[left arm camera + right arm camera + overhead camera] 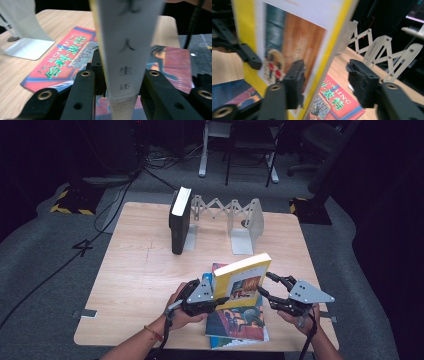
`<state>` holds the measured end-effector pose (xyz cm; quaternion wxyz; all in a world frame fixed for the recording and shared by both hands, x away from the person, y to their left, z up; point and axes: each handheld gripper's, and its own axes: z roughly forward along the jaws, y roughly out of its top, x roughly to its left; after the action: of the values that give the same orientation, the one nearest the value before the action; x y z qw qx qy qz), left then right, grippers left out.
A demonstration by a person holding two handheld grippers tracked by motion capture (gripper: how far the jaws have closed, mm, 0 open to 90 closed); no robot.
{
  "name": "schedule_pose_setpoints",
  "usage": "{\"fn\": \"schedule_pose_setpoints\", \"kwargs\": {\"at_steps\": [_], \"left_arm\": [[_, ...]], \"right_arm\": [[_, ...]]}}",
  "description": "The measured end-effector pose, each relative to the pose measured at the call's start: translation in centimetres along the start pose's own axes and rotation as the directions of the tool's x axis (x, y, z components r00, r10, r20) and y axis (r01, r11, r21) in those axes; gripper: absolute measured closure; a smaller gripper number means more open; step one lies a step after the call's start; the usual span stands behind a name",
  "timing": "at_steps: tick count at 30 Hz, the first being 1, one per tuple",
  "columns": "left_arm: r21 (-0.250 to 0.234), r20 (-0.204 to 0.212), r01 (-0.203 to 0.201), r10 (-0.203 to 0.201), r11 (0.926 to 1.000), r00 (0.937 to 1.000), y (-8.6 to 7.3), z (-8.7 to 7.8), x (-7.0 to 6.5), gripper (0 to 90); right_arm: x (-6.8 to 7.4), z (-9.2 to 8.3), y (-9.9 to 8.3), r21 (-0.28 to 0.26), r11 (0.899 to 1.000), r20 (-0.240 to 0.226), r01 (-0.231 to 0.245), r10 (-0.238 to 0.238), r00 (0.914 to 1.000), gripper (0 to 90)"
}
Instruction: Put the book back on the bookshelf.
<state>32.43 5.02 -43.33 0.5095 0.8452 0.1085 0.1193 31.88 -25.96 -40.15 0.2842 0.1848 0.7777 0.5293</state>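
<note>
The wooden counter [135, 285] carries, at its far side, an expandable metal book rack [235, 217] with a black book [180, 220] standing upright at its left end. At the near edge lies a small pile of flat books [237, 322]; the one with a red cover [62, 62] has green characters on it. Above this pile a yellow book [241, 282] is held upright, with its white spine [125, 50] toward the person's left hand. The left tongs [212, 299] are clenched on the spine side of the yellow book, one jaw on each cover. The right tongs [268, 287] are released: the book's other edge is between the jaws, the left pad [295, 80] against the front cover and the other pad well away from it.
</note>
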Motion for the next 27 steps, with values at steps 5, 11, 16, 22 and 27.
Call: {"fn": "schedule_pose_setpoints", "kwargs": {"at_steps": [5, 11, 16, 22, 27], "left_arm": [[-0.001, -0.008, -0.005, 0.005, 1.0, 1.0, 0.0, 0.0, -0.2, 73.3], [-0.028, -0.012, -0.004, 0.003, 0.9996, 0.9999, 0.5, -0.4, -0.3, 70.3], [-0.072, -0.015, 0.009, -0.01, 0.9973, 0.9998, 1.8, -1.0, -0.3, 67.1], [-0.13, -0.018, -0.002, 0.0, 0.9915, 0.9998, 3.5, -1.5, 0.0, 66.1], [-0.15, -0.016, -0.004, 0.001, 0.9887, 0.9999, 4.8, -1.7, 0.0, 66.1]], "right_arm": [[0.6, 1.2, -0.2, 0.016, 1.0, -0.07, -0.01, 0.011, 0.9975, 39.3], [1.7, 1.8, -0.2, 0.026, 0.999, -0.09, 0.019, -0.017, 0.9958, 42.3], [1.6, 1.7, -0.2, 0.02, 1.0, -0.101, 0.005, -0.003, 0.9949, 44.3], [1.7, 1.7, -0.1, 0.019, 1.0, -0.097, 0.01, -0.008, 0.9952, 44.4], [1.7, 1.7, -0.1, 0.021, 1.0, -0.097, 0.012, -0.009, 0.9952, 44.3]]}}
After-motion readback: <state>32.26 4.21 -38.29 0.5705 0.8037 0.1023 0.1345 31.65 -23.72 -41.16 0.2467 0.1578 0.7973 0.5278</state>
